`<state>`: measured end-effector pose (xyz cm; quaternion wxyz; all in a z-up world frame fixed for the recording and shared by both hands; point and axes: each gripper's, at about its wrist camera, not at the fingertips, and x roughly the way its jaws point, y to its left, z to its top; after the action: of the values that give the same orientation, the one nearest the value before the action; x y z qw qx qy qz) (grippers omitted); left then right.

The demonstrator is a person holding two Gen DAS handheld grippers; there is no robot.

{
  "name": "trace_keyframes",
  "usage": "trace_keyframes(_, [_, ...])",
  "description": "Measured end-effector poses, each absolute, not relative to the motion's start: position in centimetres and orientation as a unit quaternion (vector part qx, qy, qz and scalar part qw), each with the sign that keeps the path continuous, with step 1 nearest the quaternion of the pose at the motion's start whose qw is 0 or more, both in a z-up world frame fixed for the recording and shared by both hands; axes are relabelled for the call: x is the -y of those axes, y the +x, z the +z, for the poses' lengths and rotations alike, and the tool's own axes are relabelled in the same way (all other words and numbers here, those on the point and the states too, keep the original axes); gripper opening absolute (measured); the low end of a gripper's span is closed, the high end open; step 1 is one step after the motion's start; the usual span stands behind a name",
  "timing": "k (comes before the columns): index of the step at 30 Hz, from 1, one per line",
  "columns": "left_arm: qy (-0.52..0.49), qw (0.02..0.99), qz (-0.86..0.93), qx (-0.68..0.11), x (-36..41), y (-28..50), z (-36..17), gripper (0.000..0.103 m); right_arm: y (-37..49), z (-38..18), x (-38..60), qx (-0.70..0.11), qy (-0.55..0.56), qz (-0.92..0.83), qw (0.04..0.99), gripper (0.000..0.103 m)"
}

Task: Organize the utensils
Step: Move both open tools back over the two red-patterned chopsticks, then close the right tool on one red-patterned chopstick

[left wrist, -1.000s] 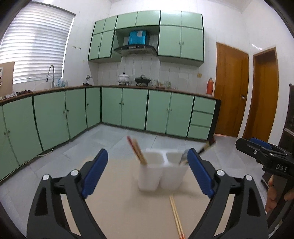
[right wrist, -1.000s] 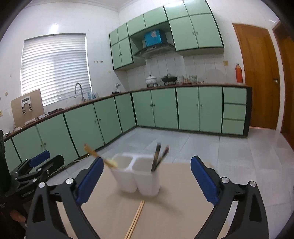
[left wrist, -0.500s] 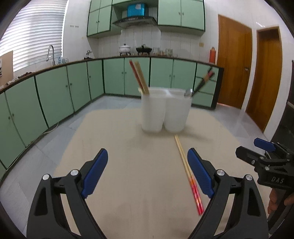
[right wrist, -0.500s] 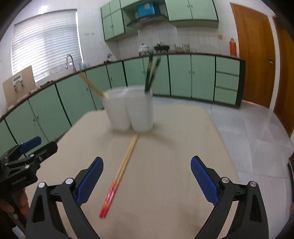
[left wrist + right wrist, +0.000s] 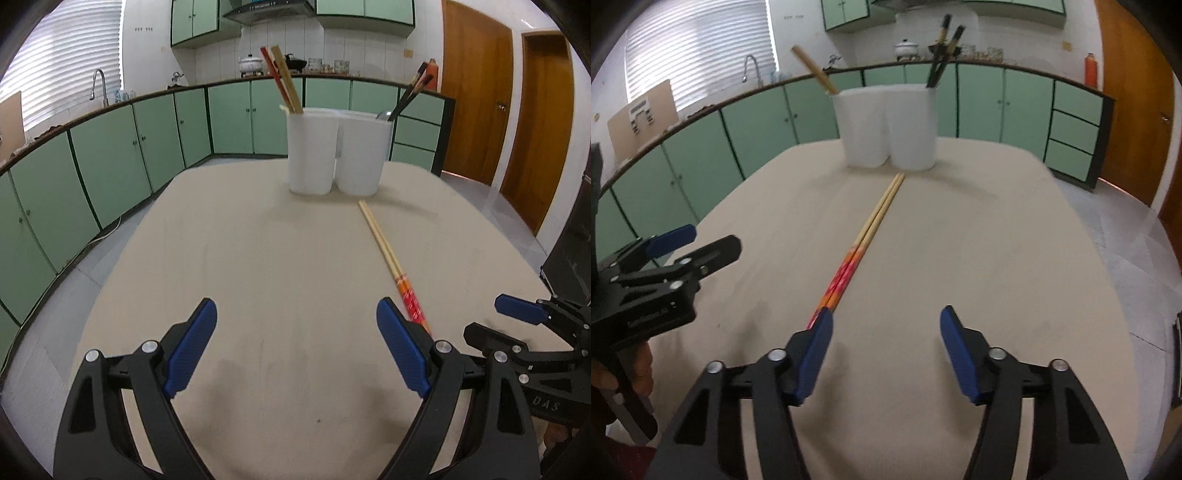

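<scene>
Chopsticks (image 5: 866,236) lie on the table (image 5: 997,240) before a white holder (image 5: 890,125); left gripper (image 5: 297,350) gapes empty, right gripper (image 5: 884,354) has just been closing, nothing between its jaws

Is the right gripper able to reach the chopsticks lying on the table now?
Probably yes. The chopsticks lie bare on the table, with their red ends beside the left pad of the right gripper. Its jaws have just been closing, with nothing between them.

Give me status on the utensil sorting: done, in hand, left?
Done: chopsticks stand in both cups of the white holder. In hand: nothing; the right gripper, jaws just closing, is down by the red ends of the loose chopsticks, which lie outside its jaws. Left: grab them, drop them in.
</scene>
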<state>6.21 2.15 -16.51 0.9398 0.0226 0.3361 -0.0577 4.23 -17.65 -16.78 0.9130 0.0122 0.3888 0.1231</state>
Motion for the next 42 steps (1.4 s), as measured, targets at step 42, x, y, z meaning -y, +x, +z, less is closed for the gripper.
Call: trace_keyframes(42, [-0.003, 0.945, -0.039, -0.325, -2.4, 5.7, -17.6, 0.086, 4.2, -18.2, 15.6, -0.378, 0.031, 0.080, 0.922, 0.028])
